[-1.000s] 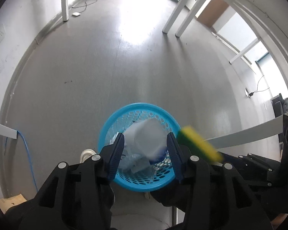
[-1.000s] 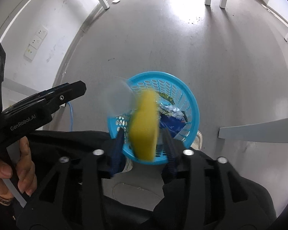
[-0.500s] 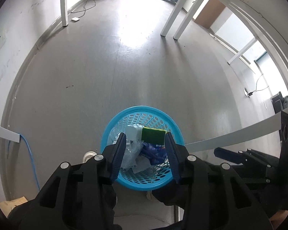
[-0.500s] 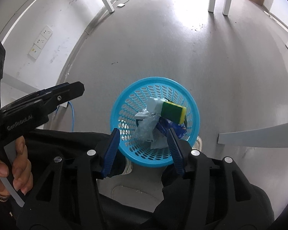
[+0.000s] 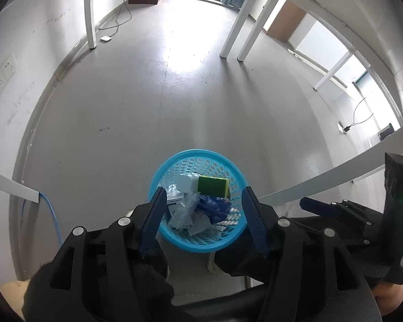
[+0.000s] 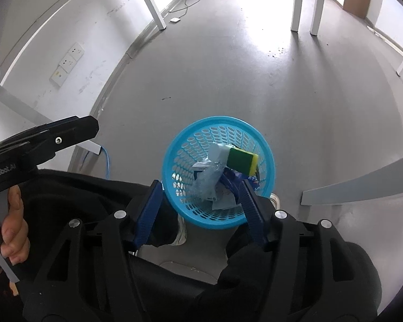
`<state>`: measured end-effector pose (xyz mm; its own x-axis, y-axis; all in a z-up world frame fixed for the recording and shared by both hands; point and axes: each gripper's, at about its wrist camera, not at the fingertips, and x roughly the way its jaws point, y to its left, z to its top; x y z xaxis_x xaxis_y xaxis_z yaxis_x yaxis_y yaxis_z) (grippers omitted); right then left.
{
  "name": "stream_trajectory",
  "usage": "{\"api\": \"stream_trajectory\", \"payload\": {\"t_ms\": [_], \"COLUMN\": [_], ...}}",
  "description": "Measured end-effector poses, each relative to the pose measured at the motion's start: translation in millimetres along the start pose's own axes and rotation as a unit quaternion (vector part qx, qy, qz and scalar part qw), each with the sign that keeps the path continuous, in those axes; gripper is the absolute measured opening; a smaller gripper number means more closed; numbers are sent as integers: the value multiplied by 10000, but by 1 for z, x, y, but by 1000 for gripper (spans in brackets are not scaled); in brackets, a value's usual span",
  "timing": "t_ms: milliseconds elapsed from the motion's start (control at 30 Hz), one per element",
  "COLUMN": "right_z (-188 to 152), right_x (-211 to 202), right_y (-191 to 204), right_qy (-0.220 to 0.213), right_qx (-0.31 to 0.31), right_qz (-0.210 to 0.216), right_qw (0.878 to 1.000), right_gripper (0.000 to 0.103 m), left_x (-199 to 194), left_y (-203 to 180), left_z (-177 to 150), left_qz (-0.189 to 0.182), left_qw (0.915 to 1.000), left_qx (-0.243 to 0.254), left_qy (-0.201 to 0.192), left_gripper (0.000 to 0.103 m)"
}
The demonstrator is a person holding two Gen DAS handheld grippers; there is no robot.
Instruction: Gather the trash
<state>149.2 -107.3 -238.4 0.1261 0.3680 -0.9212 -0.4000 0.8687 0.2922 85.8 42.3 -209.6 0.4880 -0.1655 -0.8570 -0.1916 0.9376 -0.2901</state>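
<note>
Here, nearest first.
Left gripper: the black two-finger left gripper with blue pads point(image 5: 202, 206) points steeply down at the floor; its jaws stand spread wide with nothing between them, framing the basket below.
Left hand: the bare left hand point(image 6: 12, 228) curls around the grip at the left edge of the right wrist view, fingers wrapped, thumb side up.
Right gripper: the black two-finger right gripper with blue pads point(image 6: 200, 201) also tilts down over the basket; its jaws are held apart and empty, and in the left wrist view it point(image 5: 317, 206) juts in from the right side, seen edge-on.
Basket: the round light-blue perforated plastic basket point(image 5: 161, 185) point(image 6: 174, 145) stands on the floor just under both sets of fingers.
Sponge: the green-and-yellow rectangular sponge point(image 5: 212, 186) point(image 6: 241, 161) lies on top of the pile inside the basket, toward its far right side, green face up.
Other trash: a small white plastic container point(image 5: 184, 182) touches the sponge's left end; crumpled clear plastic film point(image 5: 182, 212) and a blue wrapper point(image 5: 215, 209) fill the nearer part.
Floor: the grey smooth floor point(image 5: 174, 107) stretches away.
Far: white table legs point(image 5: 239, 35) stand well beyond the basket.
</note>
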Motion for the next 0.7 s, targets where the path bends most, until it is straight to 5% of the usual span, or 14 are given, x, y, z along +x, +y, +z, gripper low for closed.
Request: {"api": "stream_trajectory", "payload": {"t_ms": [700], "right_z": [-51], "right_x": [-62], "right_y": [19], "right_qy": [-305], "right_qx": [-331], "right_qz": [-11], "right_qw": [9990], "right_gripper": [91], "left_x": [-60], "left_y": [-26], "left_z": [-66], "left_qz": [286], "left_qw": [9979], "left_qx": [468], "left_qy": [-346], "left_gripper": [97]}}
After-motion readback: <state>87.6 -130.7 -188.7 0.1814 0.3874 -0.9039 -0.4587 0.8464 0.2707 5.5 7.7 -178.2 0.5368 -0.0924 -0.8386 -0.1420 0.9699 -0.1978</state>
